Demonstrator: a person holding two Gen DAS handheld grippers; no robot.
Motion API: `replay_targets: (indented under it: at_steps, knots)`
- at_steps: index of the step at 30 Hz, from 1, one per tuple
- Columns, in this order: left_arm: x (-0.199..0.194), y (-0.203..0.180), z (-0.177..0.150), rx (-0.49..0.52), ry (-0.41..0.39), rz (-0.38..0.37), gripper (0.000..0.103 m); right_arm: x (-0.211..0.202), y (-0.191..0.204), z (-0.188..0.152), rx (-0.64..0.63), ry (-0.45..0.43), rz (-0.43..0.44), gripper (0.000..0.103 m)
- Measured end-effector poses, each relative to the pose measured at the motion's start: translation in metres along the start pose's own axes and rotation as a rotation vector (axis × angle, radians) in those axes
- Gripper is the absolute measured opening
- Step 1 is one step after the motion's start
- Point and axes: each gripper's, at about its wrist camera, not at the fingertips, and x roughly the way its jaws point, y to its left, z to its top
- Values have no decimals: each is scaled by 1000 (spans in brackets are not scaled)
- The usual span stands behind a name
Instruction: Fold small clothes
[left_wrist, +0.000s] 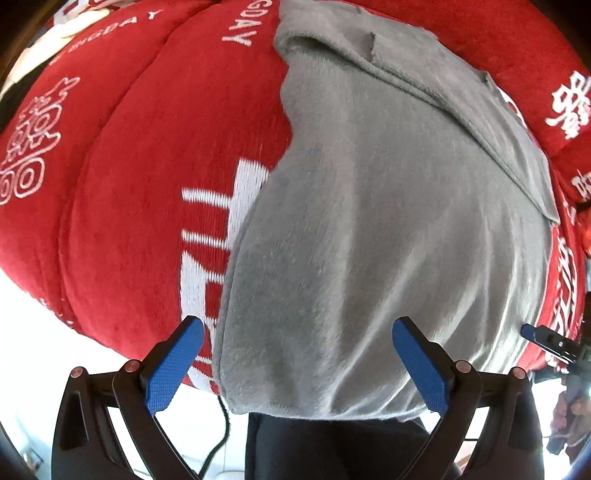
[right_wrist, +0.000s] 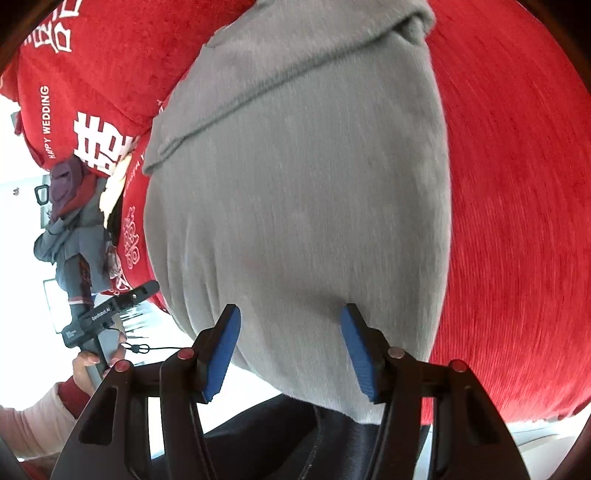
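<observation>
Grey garment (left_wrist: 369, 221) lay part-folded on red blanket (left_wrist: 129, 184), overhanging its near edge. Left gripper (left_wrist: 295, 354) and right gripper (right_wrist: 290, 350) released, empty. Next likely: grasp hem.

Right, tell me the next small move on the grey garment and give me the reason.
Probably lower both grippers onto the near hem and close on it. The grey garment lies flat on the red blanket, one far edge already turned over; the left gripper and right gripper hang open over its near end, gripping nothing.
</observation>
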Motion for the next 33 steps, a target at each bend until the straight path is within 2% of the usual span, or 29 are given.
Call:
replay_targets:
  at_steps: [10,14,18,22,24,26,27,28,29,30,31,32,33]
  knots:
    - [19,57,-92,61,14,-74,102,25,-28,-94,90,8,-50,61]
    - [32,75,-124,78,50,-122,102,42,-45,-115,139,35,-91,61]
    - [46,80,-143,108,71,-152,102,50,-51,-122,146,18,-87,61]
    - [60,82,-162,127,87,-140,102,66,-61,-117,131,40,-105,61]
    - [64,73,-159,110,92,-134,102,74,-60,-112,122,48,-88,62]
    - [69,84,-161,78,88,-140,102,81,-59,-110,120,74,-67,63]
    - [68,87,-162,67,81,-145,102,83,-57,-109,114,84,-63,62]
    - [67,90,-165,60,72,-149,100,84,-55,-109,112,97,-65,51]
    - [67,92,-167,58,63,-144,92,85,-54,-109,120,113,-71,24]
    - [69,90,-164,56,62,-137,80,84,-53,-110,138,126,-74,10]
    - [69,95,-170,56,65,-147,73,81,-52,-113,150,121,-63,8]
    - [66,99,-174,57,72,-165,53,76,-49,-115,151,102,-39,8]
    - [64,115,-183,62,84,-195,24,69,-49,-117,151,85,-11,8]
